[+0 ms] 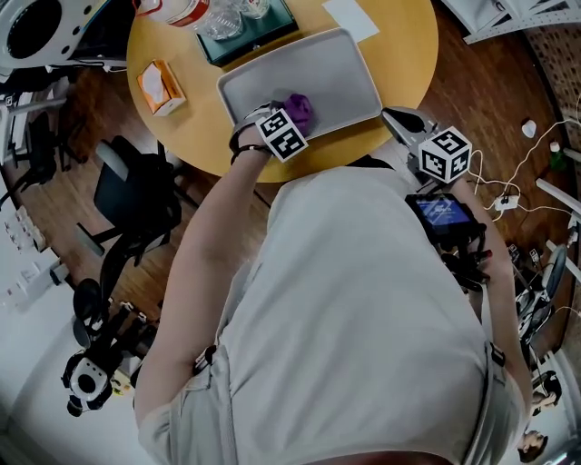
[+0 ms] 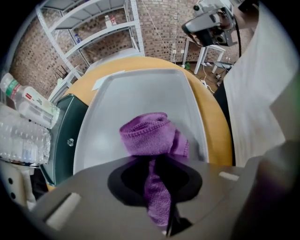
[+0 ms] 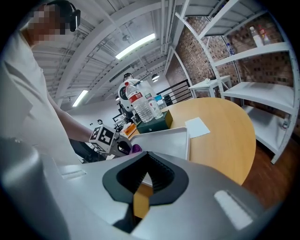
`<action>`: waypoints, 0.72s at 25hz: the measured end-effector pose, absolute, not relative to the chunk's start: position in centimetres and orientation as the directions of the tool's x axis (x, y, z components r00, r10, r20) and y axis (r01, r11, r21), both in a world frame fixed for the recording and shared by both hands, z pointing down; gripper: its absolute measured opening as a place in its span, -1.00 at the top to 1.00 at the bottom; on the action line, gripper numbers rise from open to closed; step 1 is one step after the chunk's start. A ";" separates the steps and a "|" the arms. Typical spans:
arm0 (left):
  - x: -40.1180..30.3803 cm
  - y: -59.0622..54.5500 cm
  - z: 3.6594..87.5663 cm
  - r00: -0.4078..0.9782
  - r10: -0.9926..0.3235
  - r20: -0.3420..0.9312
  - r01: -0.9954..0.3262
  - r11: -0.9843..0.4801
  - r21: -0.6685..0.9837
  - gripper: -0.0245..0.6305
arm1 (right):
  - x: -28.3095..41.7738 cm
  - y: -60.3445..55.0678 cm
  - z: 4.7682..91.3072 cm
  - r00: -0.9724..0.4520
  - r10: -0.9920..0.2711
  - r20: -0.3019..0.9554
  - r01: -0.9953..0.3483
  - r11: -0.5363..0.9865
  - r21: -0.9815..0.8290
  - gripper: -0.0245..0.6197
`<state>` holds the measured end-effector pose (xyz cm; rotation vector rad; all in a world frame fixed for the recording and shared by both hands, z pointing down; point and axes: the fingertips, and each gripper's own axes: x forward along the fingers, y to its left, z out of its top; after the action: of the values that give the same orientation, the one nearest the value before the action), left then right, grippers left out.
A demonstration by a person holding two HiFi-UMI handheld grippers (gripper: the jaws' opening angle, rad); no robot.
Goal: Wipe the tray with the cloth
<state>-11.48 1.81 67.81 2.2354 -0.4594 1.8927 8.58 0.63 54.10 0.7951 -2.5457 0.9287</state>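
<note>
A grey tray (image 1: pixel 336 77) lies on the round wooden table (image 1: pixel 399 54). A bunched purple cloth (image 1: pixel 300 109) rests on the tray near its front edge. My left gripper (image 1: pixel 289 123) points steeply down onto it. In the left gripper view the cloth (image 2: pixel 149 136) runs up between the jaws, which are shut on it, and the tray (image 2: pixel 140 89) spreads out beyond. My right gripper (image 1: pixel 392 116) hovers at the table's near right edge, off the tray, jaws together with nothing in them. The right gripper view shows the right gripper (image 3: pixel 143 185), the tray (image 3: pixel 171 138) and the cloth (image 3: pixel 136 148).
Behind the tray stands a dark green box (image 1: pixel 245 41) with clear bottles (image 1: pixel 195 11). An orange packet (image 1: pixel 161 86) lies at the table's left, a white paper (image 1: pixel 349 18) at the back. An office chair (image 1: pixel 127 195) stands to the left; white cables (image 1: pixel 508 191) run to the right.
</note>
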 end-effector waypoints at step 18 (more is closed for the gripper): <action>-15.8 -11.7 66.9 0.041 -0.165 0.986 -0.256 -0.955 -0.149 0.75 | 10.8 -1.8 53.8 -0.756 -0.422 0.500 -0.648 0.590 -0.482 0.92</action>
<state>-15.77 -11.67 66.87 2.2166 -0.4491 2.0814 10.75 -1.76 53.75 0.8683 -2.4893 0.9493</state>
